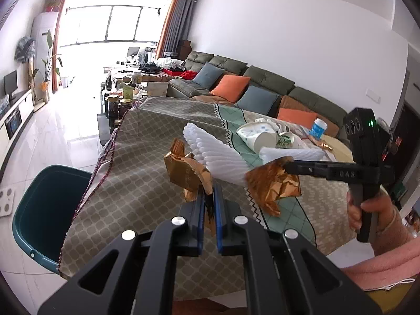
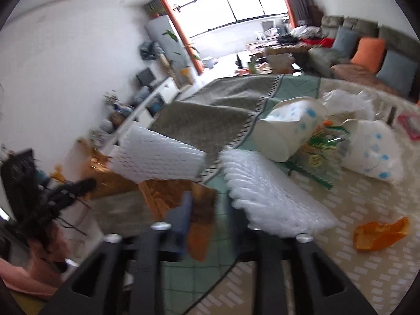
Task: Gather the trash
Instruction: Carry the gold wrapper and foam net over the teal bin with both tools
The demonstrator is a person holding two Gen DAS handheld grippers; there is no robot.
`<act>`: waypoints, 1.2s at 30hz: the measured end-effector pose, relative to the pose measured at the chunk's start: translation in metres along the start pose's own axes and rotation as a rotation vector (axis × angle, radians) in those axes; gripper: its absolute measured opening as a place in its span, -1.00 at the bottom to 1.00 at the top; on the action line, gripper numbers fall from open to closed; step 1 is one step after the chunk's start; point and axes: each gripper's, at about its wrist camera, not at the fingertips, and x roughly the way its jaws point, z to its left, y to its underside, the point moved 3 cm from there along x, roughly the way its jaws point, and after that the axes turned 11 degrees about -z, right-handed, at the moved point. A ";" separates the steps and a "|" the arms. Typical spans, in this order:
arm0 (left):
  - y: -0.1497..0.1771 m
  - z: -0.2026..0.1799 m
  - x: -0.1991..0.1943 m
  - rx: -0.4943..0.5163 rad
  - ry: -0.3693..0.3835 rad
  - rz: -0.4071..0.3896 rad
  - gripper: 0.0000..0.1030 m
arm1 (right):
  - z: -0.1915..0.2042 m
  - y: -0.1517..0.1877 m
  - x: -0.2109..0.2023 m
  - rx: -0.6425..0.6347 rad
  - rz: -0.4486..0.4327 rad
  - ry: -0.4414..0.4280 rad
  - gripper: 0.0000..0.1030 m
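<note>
Several pieces of trash are seen on the cloth-covered table (image 1: 147, 136), and only a small part of the collecting appears to be under way. The left gripper (image 1: 209, 199) is pressed together on a crumpled gold wrapper (image 1: 186, 173), pinched between its blue pads and held above the near edge of the table. A teal bin (image 1: 39, 210) is seen on the floor just beside the table's left edge; what is visible of its inside looks empty, so it is judged that little or nothing has been dropped in yet. The right gripper (image 2: 207, 218) is shown with its jaws spread, and a second gold wrapper (image 2: 202, 210) lies between them; the blur prevents it being told whether the pads touch it, but no firm grip is seen. In the left wrist view this second wrapper is seen at the tip of the right gripper, resting on the cloth. Much is left: a white foam net sleeve (image 1: 218, 157) lies just beside the wrappers, a second foam sleeve (image 2: 275, 199) lies near it, two crushed paper cups (image 2: 288, 128) and a green-printed wrapper (image 2: 320, 152) are heaped further back, and a piece of orange peel (image 2: 380, 233) lies apart on the right. A blue-lidded tub (image 1: 319, 128) stands at the far edge; whether it counts as trash cannot be told. The held wrapper has not yet been carried to the bin.
</note>
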 end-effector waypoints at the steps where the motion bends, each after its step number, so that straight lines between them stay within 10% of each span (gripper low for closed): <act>1: -0.001 0.002 -0.001 -0.006 -0.002 -0.004 -0.84 | 0.003 -0.002 -0.004 -0.012 -0.021 -0.002 0.18; 14: -0.010 0.008 -0.001 -0.046 -0.018 -0.042 -0.84 | 0.087 -0.012 0.029 -0.258 -0.029 -0.112 0.18; 22: -0.012 0.012 -0.002 -0.062 -0.020 -0.051 -0.84 | 0.113 0.001 0.076 -0.420 0.006 -0.017 -0.13; 26: -0.013 0.017 -0.005 -0.069 -0.029 -0.062 -0.84 | 0.113 -0.003 0.074 -0.404 -0.004 -0.037 -0.70; 36: -0.018 0.043 -0.023 -0.131 -0.077 -0.118 -0.84 | 0.098 -0.046 0.052 -0.205 -0.066 -0.221 -0.76</act>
